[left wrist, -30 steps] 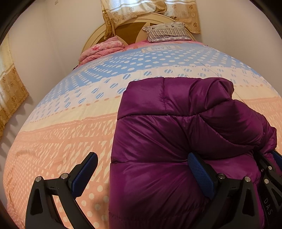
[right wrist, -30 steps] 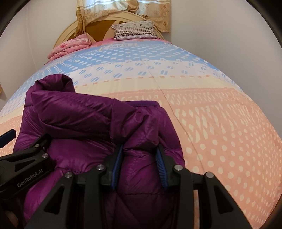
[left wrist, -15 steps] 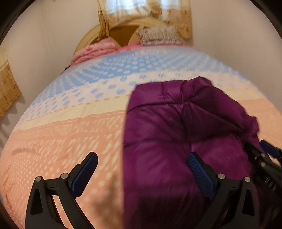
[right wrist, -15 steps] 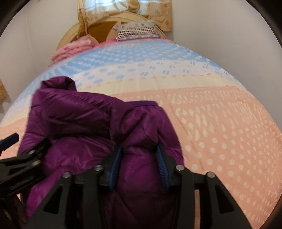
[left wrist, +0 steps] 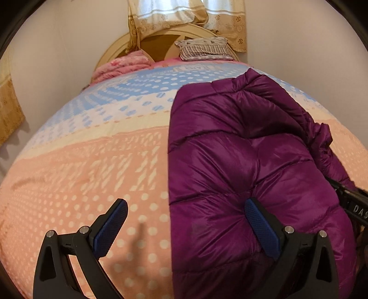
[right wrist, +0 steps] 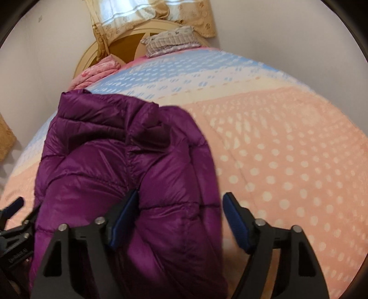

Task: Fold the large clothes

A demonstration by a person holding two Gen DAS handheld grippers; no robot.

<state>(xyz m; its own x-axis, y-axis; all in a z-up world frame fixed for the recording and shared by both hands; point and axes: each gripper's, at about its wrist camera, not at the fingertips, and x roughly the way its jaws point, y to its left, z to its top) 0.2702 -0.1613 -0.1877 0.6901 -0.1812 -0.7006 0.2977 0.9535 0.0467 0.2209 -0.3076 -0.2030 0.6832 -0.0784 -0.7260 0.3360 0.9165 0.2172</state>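
Both grippers stood released: the left gripper (left wrist: pixel 185 226) straddled the edge of the puffy purple quilted jacket (left wrist: pixel 241 165); only the right gripper (right wrist: pixel 180 220) view showed its folded sleeve. Jacket lay on the dotted peach-and-blue bedspread (left wrist: pixel 92 161); beyond, a striped pillow (left wrist: pixel 204 48) and gold curtains (left wrist: pixel 184 16).

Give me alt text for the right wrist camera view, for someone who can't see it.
A puffy purple jacket lies bunched on a bed's pink, cream and blue dotted bedspread, with the right gripper over its near edge, jaws open and holding nothing. At the far end are a rounded headboard, a striped pillow and a folded pink blanket.
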